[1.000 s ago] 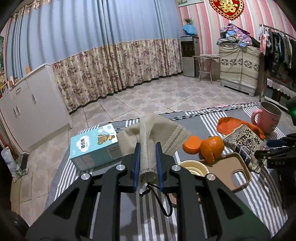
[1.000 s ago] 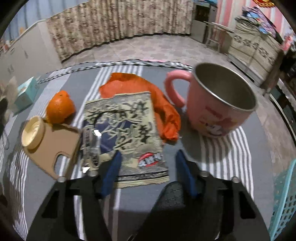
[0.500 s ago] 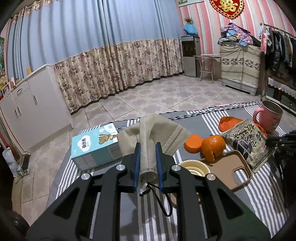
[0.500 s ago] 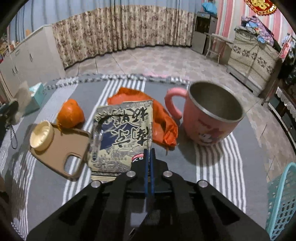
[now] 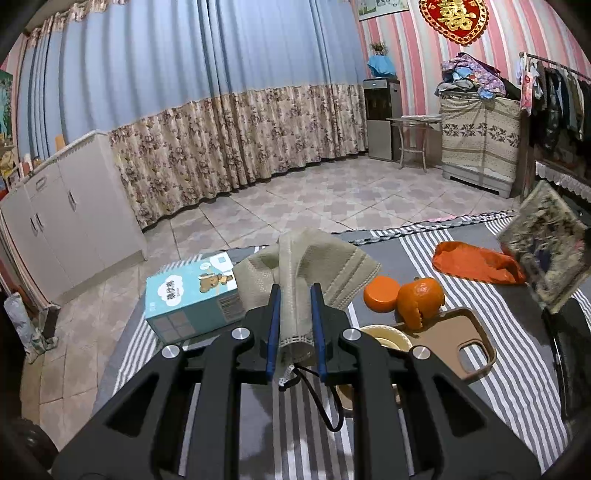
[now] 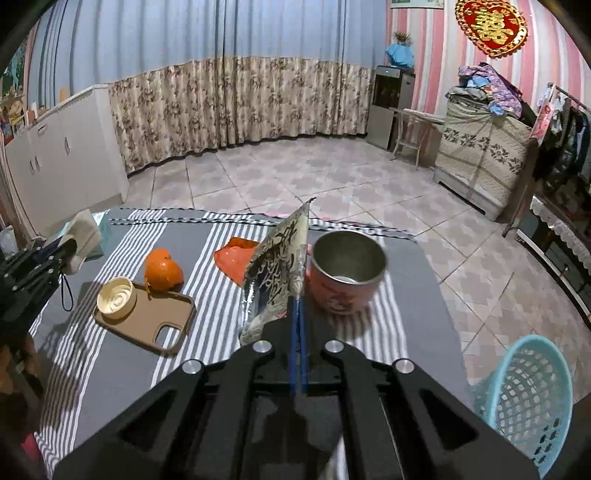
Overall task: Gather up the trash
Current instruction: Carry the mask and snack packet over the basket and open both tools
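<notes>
Snack wrapper (image 6: 277,269) pinched by its lower edge in right tongs (image 6: 297,314), clamped tight, held above the counter (image 6: 207,236) beside pink mug (image 6: 345,275), likely bound for blue basket (image 6: 524,398). Left tongs (image 5: 294,325) closed on one face mask (image 5: 306,266). One orange bag (image 5: 476,260), one tangerine (image 5: 419,301), one phone case (image 6: 147,319).

Red-gold wall ornament (image 5: 456,16), pink-striped wall: gold double-happiness character 囍, legible. Snack wrapper (image 6: 280,266): large black Chinese calligraphy, characters not decipherable. Teal tissue box (image 5: 194,295), left edge of striped cloth: bear picture, white cloud label with Chinese print, too small to read. Pink mug (image 6: 343,280): red print, illegible.
</notes>
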Tool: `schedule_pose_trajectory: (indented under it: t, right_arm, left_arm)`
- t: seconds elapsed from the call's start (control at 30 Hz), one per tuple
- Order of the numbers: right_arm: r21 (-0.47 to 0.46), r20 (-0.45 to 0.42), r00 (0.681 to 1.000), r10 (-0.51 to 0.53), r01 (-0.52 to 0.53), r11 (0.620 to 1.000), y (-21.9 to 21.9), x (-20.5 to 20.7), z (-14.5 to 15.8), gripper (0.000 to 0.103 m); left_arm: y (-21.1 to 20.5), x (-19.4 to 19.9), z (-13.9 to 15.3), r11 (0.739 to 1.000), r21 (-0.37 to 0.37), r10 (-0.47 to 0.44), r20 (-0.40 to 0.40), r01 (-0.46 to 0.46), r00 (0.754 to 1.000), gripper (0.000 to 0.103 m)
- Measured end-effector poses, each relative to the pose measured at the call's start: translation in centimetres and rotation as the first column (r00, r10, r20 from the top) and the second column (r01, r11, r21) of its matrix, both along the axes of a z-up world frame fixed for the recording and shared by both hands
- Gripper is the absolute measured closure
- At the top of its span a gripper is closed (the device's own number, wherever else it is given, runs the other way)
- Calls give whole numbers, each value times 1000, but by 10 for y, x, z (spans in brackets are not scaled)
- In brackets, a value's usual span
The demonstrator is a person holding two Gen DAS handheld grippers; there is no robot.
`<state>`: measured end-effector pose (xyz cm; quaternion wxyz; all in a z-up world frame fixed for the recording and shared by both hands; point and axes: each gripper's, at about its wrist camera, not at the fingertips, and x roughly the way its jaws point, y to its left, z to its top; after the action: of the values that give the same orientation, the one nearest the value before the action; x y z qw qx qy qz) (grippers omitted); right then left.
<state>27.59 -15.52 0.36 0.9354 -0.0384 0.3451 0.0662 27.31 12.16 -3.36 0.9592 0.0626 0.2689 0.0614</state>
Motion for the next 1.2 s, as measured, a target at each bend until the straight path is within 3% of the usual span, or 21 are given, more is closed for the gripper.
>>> schedule_pose_trajectory:
  t: [0.1,0.3,0.57,0.97,1.2]
  right_arm:
    - [0,18,1000,-26,26,1000,-21,-16,9,102]
    - [20,55,993,-108,107,994,-81,-43,23,102]
    - [54,100,963,-249,245,968,-173,-86,23,102]
    - [101,93,900,-425,416,904,-290,-125,-6,102]
    - [90,89,887,-453,446,891,-307,-130,-13,102]
  left_arm:
    - [-6,-4,11,999,-31,-12,1,12,1000,89]
    - [-32,-21,26,1000,3,-31,13,31,999,89]
    - [-81,-40,34,998,-10,-63,18,63,998,88]
    - [-225,-51,39,968,-17,-248,32,249,968,88]
    - [-311,-56,30,928,-62,-367,18,368,930,88]
